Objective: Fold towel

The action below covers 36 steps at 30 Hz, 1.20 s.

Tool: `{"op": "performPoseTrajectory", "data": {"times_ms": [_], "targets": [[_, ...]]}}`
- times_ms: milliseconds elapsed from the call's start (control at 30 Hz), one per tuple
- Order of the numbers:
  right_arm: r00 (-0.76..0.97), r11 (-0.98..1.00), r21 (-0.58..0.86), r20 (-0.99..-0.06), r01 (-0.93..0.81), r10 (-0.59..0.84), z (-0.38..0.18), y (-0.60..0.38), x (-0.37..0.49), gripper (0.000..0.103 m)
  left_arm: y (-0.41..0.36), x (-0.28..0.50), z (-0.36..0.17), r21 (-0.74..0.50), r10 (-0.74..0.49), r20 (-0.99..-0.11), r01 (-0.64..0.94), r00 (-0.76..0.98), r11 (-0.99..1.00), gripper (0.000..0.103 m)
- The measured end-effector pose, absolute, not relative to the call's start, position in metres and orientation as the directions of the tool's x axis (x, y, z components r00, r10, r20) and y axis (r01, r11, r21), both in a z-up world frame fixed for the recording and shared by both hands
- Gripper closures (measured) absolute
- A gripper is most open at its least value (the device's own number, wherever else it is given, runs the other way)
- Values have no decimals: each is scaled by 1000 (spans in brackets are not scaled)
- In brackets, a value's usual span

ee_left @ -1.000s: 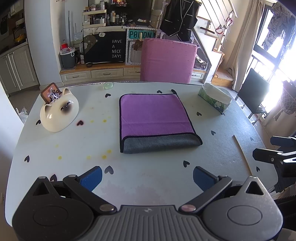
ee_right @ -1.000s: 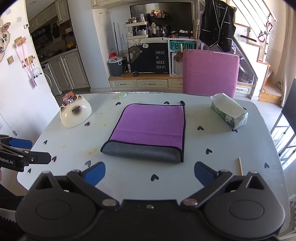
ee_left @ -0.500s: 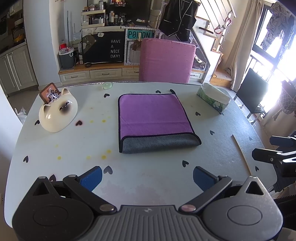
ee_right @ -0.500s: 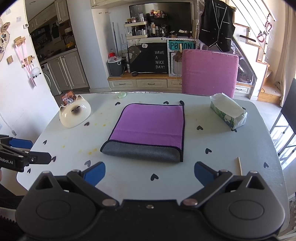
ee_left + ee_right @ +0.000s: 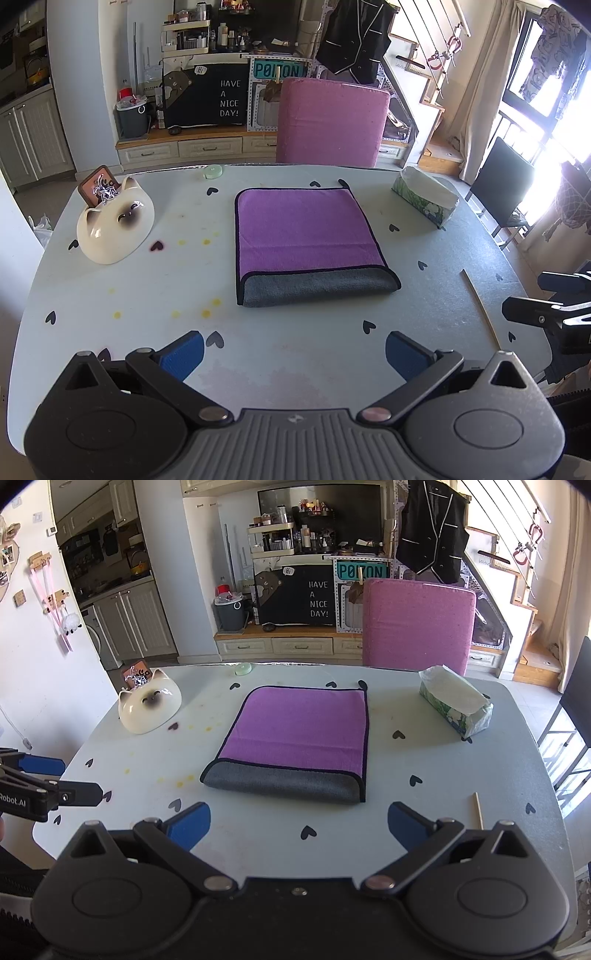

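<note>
Pale desk (image 5: 332, 369) with black heart marks carries the towel (image 5: 306, 236) at its centre, folded flat, purple face up with a grey band along the near edge, nothing touching it. Pink chair (image 5: 332, 122) stands behind the far desk edge; cat-face bowl (image 5: 114, 229) sits well left of the towel, tissue box (image 5: 424, 199) far right, thin wooden stick (image 5: 480, 306) near the right edge. Left claw (image 5: 294, 352) and right claw (image 5: 299, 825) both hang wide open and empty over the near desk edge, short of the towel.
</note>
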State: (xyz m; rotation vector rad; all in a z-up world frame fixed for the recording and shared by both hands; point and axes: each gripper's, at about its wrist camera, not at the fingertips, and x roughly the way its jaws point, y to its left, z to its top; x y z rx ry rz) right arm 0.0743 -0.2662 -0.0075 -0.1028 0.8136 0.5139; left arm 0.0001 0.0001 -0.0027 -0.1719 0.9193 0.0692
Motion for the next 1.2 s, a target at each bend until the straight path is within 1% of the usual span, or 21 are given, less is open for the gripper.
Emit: {"op": "performPoseTrajectory", "data": {"times_ms": [1200], "targets": [[570,873,106,-718,-476,399,-7,-266,74,1,0,0,-4,-126,-24,-792,-126,609,984,0]]}}
